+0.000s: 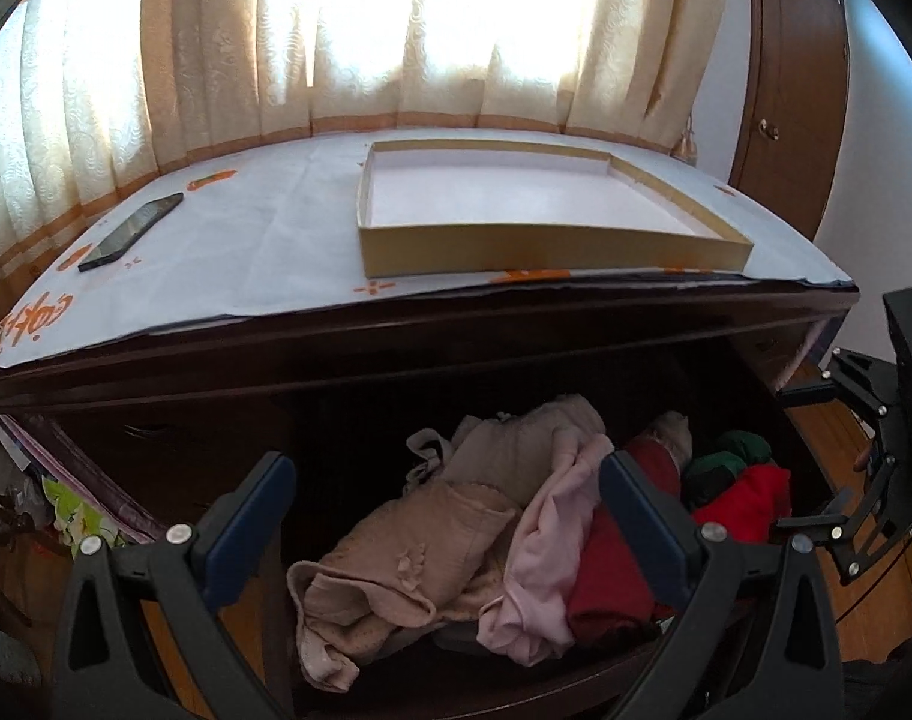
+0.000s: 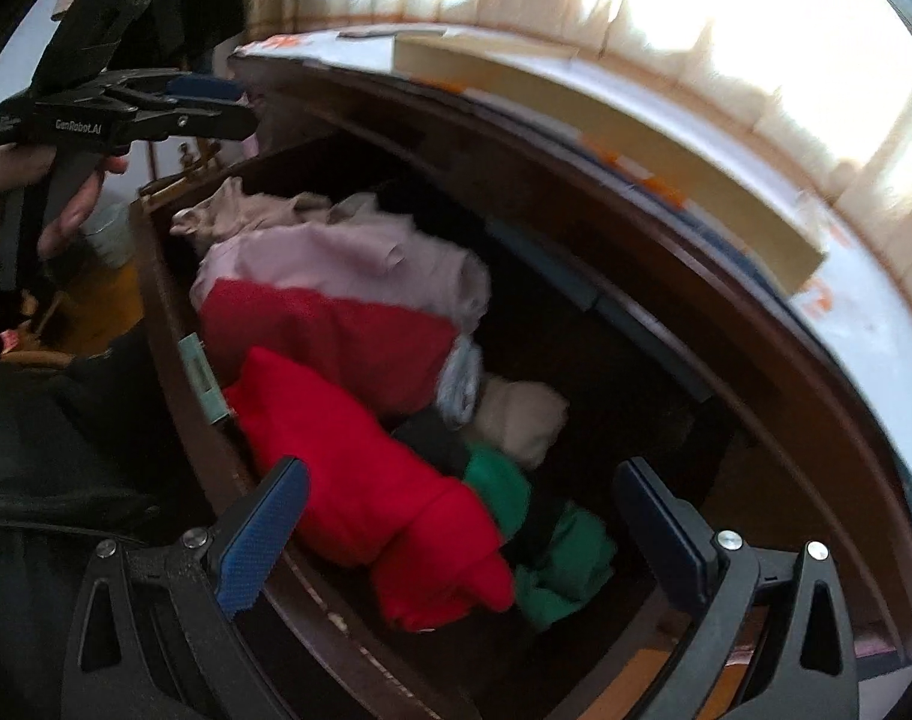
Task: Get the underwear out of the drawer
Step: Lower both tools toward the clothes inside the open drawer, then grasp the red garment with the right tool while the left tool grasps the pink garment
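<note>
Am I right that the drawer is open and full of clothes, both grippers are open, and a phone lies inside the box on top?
Nearly. The phone is not inside the box; it lies on the cloth well to the box's left, as the left wrist view shows. The rest holds: the drawer is open with clothes inside, and the left gripper and right gripper are both open.

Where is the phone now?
In the left wrist view, the phone lies on the dresser top's left side, left of the empty box, near the curtains.
</note>
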Demonstrator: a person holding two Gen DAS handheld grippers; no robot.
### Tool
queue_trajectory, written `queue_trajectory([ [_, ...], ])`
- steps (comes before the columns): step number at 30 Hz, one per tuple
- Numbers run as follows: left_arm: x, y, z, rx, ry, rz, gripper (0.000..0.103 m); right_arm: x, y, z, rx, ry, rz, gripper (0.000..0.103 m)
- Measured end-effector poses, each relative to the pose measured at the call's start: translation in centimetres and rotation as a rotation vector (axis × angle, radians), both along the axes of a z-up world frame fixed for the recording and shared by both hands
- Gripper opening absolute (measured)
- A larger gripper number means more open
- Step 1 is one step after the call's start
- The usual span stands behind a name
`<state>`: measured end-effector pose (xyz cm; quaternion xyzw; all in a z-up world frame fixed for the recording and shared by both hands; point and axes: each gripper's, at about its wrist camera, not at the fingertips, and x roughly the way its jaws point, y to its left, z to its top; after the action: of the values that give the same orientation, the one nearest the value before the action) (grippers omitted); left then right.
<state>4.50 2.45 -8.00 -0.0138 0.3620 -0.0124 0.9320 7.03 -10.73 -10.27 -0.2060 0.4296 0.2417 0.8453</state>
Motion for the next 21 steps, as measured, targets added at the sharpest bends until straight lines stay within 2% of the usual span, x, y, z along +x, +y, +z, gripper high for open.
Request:
queue_trajectory([
  [5,0.2,-0.4,-0.6,0.006,0.026,-0.023,0.103,0.3,0.8,-0.7,-0.016,0.073,0.050,0.101],
  [14,0.4,-0.9,-1.2,0.010,0.050,-0.042,0.103,0.9,2.3,-1.3,-0.045,0.141,0.124,0.086],
  [16,0.4,-0.8,-1.2,0.010,0.052,-0.040,0.103,1.2,2.6,-1.4,-0.047,0.176,0.153,0.077],
  [21,0.6,-0.7,-1.6,0.009,0.061,-0.044,0.103,1.6,2.9,-1.6,-0.053,0.242,0.197,0.065],
])
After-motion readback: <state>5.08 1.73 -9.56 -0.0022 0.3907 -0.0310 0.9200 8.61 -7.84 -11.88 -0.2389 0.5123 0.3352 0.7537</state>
